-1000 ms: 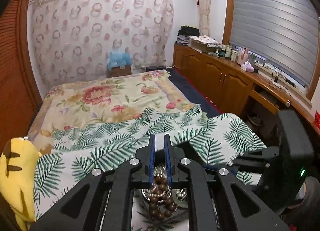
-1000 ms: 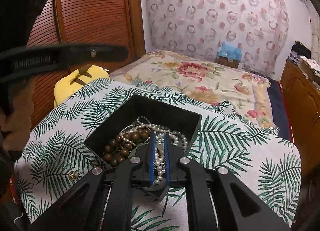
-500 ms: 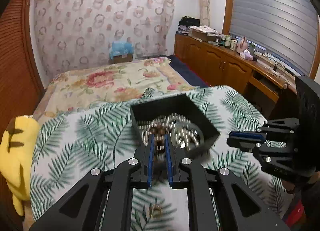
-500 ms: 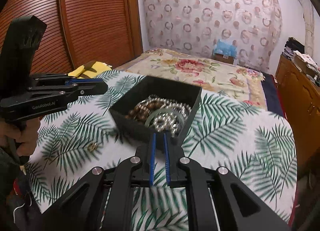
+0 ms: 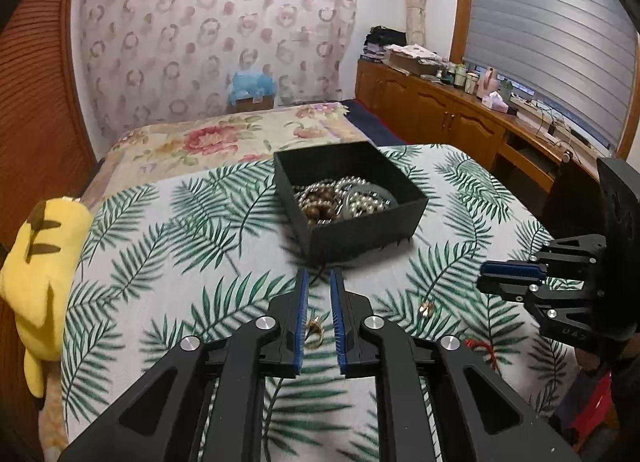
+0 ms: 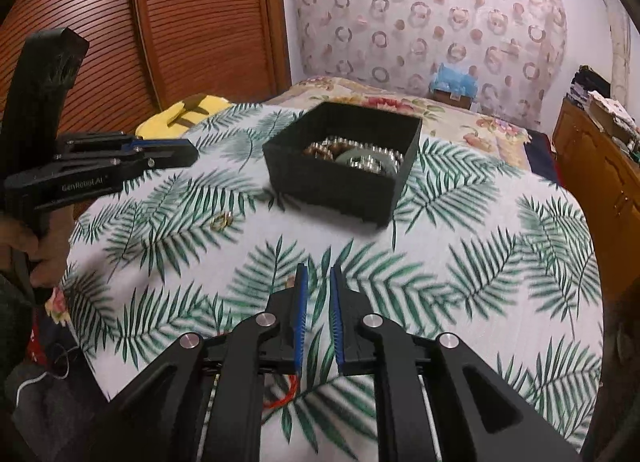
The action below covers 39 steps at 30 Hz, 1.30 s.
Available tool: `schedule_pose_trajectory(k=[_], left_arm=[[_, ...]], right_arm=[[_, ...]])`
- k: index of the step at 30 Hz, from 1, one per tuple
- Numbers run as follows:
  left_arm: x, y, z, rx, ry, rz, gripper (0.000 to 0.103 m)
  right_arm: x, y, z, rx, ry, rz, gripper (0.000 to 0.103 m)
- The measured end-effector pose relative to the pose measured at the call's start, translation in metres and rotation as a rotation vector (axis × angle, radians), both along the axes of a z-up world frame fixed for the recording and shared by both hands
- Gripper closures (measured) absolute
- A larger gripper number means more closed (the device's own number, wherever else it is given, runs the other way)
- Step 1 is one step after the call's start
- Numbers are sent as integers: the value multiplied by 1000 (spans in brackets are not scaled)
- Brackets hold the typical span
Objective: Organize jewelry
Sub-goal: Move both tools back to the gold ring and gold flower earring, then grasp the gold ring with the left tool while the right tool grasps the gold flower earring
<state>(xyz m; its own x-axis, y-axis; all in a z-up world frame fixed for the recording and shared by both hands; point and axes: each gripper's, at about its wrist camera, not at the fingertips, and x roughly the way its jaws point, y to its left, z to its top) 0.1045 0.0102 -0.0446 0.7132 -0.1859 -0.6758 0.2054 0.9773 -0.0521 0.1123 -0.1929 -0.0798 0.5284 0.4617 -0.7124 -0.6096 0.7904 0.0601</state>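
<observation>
A black open box [image 5: 362,226] [image 6: 340,186] sits on the palm-leaf cloth, holding brown beads [image 5: 318,202], pearls [image 5: 360,206] and a pale bangle [image 6: 356,156]. A gold ring [image 5: 315,329] [image 6: 222,221] lies on the cloth under my left gripper [image 5: 319,282], whose jaws stand narrowly apart and hold nothing. A second gold ring [image 5: 426,308] lies to its right. A red cord [image 5: 482,346] [image 6: 286,394] lies near the front edge. My right gripper [image 6: 319,278] is also nearly closed and empty, well short of the box.
A yellow plush toy [image 5: 38,262] lies at the cloth's left edge. A floral bed [image 5: 224,138] lies behind. Wooden cabinets [image 5: 448,118] run along the right wall, a slatted wooden door [image 6: 180,22] on the left.
Both grippers have pulled back and up from the box, leaving the jewelry in it. The rings and red cord on the cloth have come into view.
</observation>
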Motion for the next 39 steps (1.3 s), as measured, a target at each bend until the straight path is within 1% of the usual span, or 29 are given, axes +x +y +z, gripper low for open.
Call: schedule_pose_trajectory(k=[2, 5, 9, 15, 19, 26, 29, 35, 39], left_arm=[[-5, 5, -5, -1, 5, 12, 77], [-10, 12, -15, 0, 27, 24, 75], [-15, 18, -30, 8, 58, 37, 70], [-22, 14, -44, 3, 92, 26, 70], [-25, 5, -47, -7, 105, 3, 67], [-25, -6, -51, 5, 113, -18, 67], [-22, -7, -54, 15, 120, -17, 67], [-9, -12, -58, 63, 133, -7, 67], [5, -11, -61, 84, 143, 15, 67]], right_arm=[[-5, -2, -5, -5, 15, 3, 89], [-13, -2, -15, -10, 41, 10, 82], [-21, -1, -26, -22, 56, 20, 82], [-27, 0, -31, -31, 77, 38, 82], [-27, 1, -33, -37, 88, 40, 81], [-28, 9, -38, -76, 88, 70, 81], [-26, 13, -38, -85, 81, 76, 81], [-19, 19, -28, -61, 59, 74, 81], [-5, 27, -23, -58, 43, 66, 81]])
